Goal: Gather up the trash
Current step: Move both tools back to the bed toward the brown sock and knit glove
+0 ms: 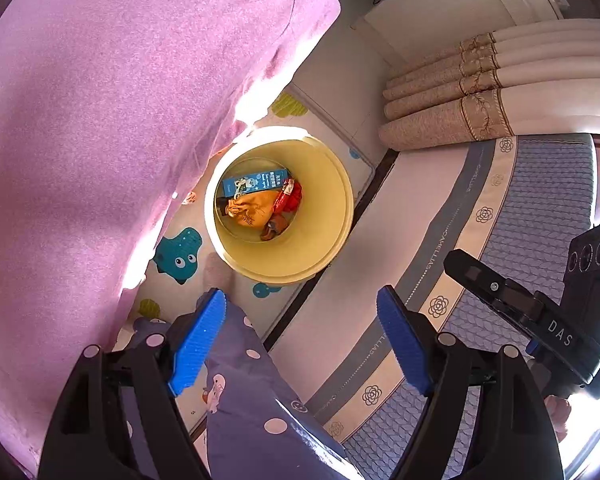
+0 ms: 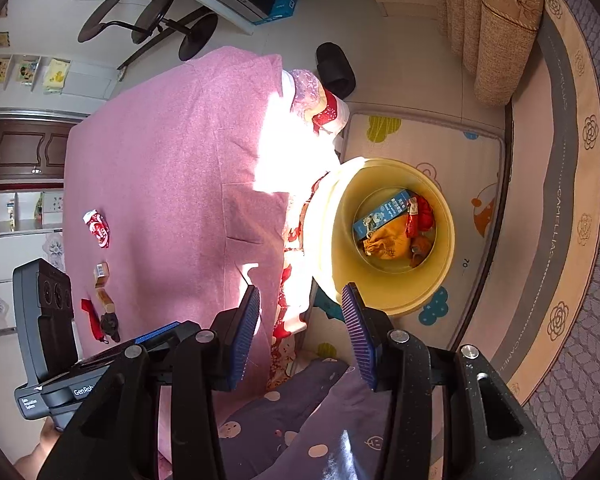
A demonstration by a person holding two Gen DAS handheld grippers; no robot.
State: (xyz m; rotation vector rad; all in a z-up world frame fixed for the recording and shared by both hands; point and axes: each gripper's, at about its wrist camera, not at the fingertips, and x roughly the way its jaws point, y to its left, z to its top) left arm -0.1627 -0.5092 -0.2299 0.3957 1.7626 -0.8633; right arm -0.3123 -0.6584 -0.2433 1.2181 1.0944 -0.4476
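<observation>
Both grippers are hanging over the yellow bin point(image 1: 280, 204) on the floor mat, each with nothing between its pads: the left gripper point(image 1: 302, 340) is standing spread wide, the right gripper point(image 2: 300, 332) partly spread. The bin is already holding a blue carton point(image 2: 384, 212), an orange pouch and red wrappers. I judge a drop is just finishing; next comes swinging back to the pink-covered surface point(image 2: 172, 184), where a red-and-white wrapper point(image 2: 97, 229) and small scraps point(image 2: 102, 300) are waiting
</observation>
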